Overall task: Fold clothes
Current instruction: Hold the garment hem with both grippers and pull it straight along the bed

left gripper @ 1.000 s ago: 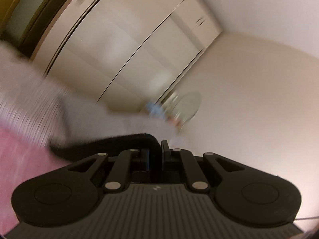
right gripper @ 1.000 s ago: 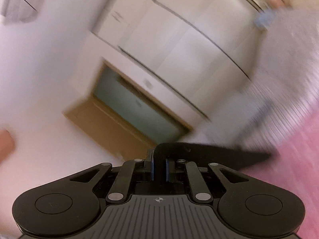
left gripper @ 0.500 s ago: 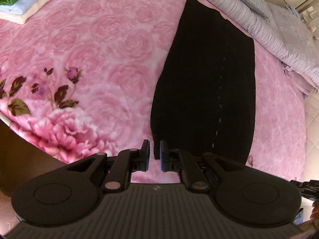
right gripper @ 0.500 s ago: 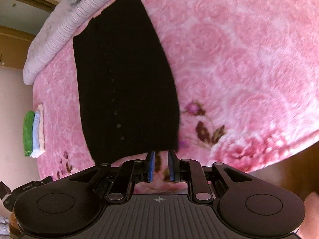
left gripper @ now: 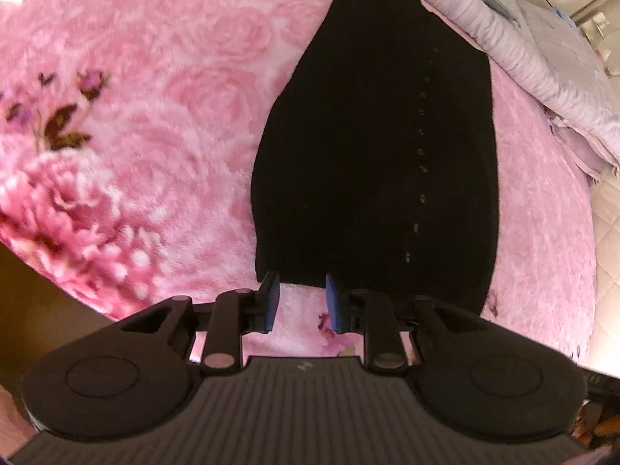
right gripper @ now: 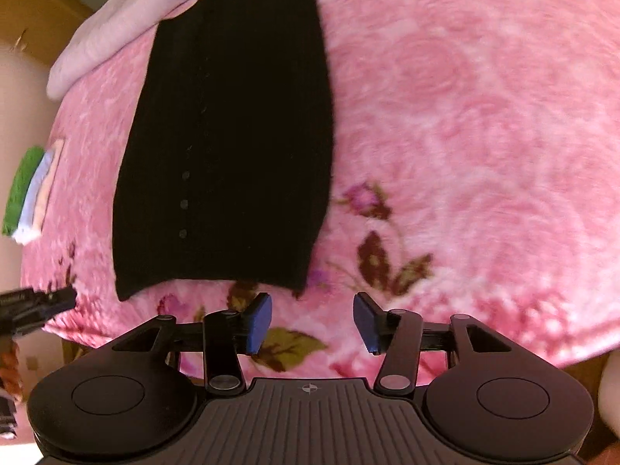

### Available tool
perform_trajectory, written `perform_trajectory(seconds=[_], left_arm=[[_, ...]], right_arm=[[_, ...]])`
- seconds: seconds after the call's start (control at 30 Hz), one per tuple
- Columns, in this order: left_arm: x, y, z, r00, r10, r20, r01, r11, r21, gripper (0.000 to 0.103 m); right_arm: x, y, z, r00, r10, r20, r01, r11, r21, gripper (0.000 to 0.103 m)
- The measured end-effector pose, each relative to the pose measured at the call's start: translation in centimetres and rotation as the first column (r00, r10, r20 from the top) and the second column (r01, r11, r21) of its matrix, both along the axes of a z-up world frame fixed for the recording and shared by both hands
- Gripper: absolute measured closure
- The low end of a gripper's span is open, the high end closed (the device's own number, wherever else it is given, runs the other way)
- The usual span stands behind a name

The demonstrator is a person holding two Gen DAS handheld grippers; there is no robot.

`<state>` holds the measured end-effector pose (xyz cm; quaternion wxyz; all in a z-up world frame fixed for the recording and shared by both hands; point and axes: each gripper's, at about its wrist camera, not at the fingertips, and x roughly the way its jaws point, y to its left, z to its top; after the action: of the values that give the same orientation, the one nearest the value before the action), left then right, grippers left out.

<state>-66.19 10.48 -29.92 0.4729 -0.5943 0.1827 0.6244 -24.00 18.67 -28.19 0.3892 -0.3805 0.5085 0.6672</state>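
A black garment is laid flat and lengthwise on a pink floral blanket; in the left wrist view it fills the centre and upper middle of the frame, with a row of small buttons seen along its right part. Its near hem is found just above the left gripper at the lower centre. The jaws of this gripper are opening, and only blanket is seen between the blue pads (the hem seems to sit just at the fingertips, but the frame is a little blurred there). In the right wrist view the garment is seen in the upper left and centre, and its hem corner ends just above the right gripper. These jaws are also opening and are spread wide, with nothing held between them. A striped quilt is placed at the upper right of the left view, touching the far end of the garment. A small pile of folded cloths, green on one side, is seen at the left edge of the right view, well apart from the garment.
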Motion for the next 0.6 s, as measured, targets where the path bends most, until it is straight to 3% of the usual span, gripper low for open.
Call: perform_trajectory(seconds=[0.2,0.33,0.43,0.5,0.53,0.6], left_arm=[[-1.6,1.0,-3.8,0.999,0.049,-0.002,-0.049,0.998,0.026,0.082],[-3.0,0.2,-4.6,0.994,0.102,0.046,-0.104,0.993,0.052,0.079],[-3.8,0.0,-5.0,0.989,0.124,0.085,-0.132,0.987,0.088,0.077],[-3.9,0.2,-5.7,0.985,0.125,0.122,-0.137,0.986,0.099,0.077],[-4.0,0.4,-6.1,0.982,0.122,0.146,-0.138,0.985,0.101,0.077],[-3.8,0.7,-6.8,0.974,0.120,0.194,-0.141,0.985,0.099,0.080]], right_arm=[[-1.4,1.0,-5.2,0.994,-0.077,-0.079,0.077,0.997,-0.006,0.052],[-1.7,1.3,-6.5,0.977,-0.176,-0.121,0.179,0.984,0.011,0.052],[-2.5,1.3,-7.7,0.978,-0.197,-0.068,0.198,0.980,0.013,0.053],[-2.8,1.2,-8.3,0.981,-0.190,-0.032,0.190,0.982,0.017,0.085],[-2.8,1.1,-8.2,0.981,-0.189,-0.033,0.190,0.981,0.024,0.093],[-1.8,0.9,-7.5,0.973,-0.226,-0.042,0.227,0.973,0.025,0.095]])
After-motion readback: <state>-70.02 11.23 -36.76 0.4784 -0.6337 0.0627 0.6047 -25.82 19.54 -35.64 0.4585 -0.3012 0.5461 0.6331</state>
